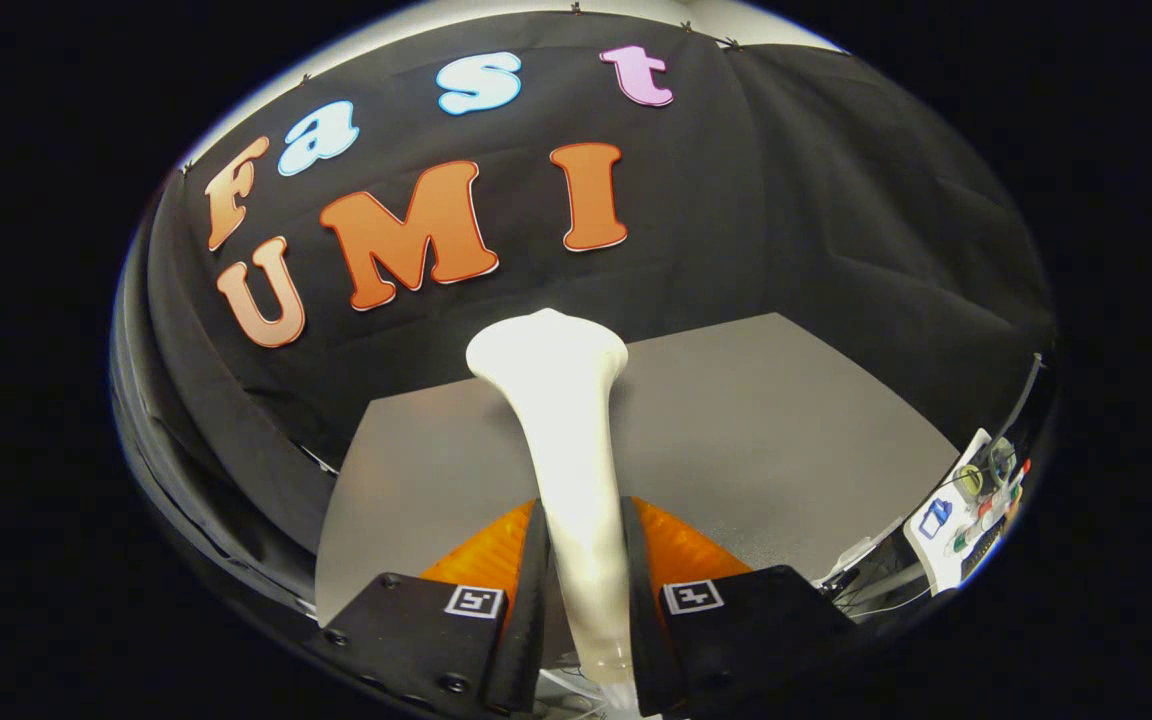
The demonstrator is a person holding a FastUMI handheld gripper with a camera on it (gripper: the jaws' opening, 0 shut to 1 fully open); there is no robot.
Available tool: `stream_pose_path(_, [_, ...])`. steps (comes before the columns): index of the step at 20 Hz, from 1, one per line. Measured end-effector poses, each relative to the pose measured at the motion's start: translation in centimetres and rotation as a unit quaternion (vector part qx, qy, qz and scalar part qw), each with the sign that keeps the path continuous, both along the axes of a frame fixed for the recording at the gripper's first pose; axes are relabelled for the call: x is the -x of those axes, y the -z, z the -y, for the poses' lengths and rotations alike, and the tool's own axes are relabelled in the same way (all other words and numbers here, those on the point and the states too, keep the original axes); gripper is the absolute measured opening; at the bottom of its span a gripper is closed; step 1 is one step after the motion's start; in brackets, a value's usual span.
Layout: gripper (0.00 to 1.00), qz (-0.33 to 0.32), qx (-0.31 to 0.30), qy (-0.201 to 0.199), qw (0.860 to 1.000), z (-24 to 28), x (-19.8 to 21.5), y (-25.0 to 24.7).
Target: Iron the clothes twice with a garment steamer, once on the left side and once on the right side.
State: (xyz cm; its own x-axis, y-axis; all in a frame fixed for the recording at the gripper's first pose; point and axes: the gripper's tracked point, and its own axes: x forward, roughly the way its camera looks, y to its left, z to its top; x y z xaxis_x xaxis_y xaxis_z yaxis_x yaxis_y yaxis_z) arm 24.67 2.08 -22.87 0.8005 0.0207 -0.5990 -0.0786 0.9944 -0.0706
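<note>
- While clamped between the two fingers of the gripper [581, 560], the garment steamer [566, 440] rises from the finger gap toward 12 o'clock; both fingers press on its narrow white handle, one on each flank.
- Steamer form: a slim white shaft widening into a broad, rounded head [547, 350] at its far end, well beyond the fingertips; the head leans slightly toward 11 o'clock.
- Table [786, 420]: a grey, matte surface lying beyond and beneath the steamer, spreading from 9 o'clock to 3 o'clock of the shaft; the steamer's head stands against the table's far edge as seen from the gripper.
- Booth wall [836, 200]: black cloth rising behind the table, folded in creases at 10 o'clock and at 2 o'clock.
- Small white panel [961, 515] with coloured parts and cables: at 4 o'clock of the steamer, off the table's near right corner; its details are too small to tell.
</note>
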Motion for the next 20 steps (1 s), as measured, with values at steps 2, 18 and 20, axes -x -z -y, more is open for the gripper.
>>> stream_pose_path(2, [0.44, 0.013, -0.005, 0.002, 1.000, 0.0, 0.6, -1.1])
stream_pose_path(18, [0.44, 0.072, -0.033, -0.027, 0.996, -5.0, 10.5, -7.2])
stream_pose_path(20, [0.44, 0.081, -0.038, -0.037, 0.995, -6.9, 11.4, -7.8])
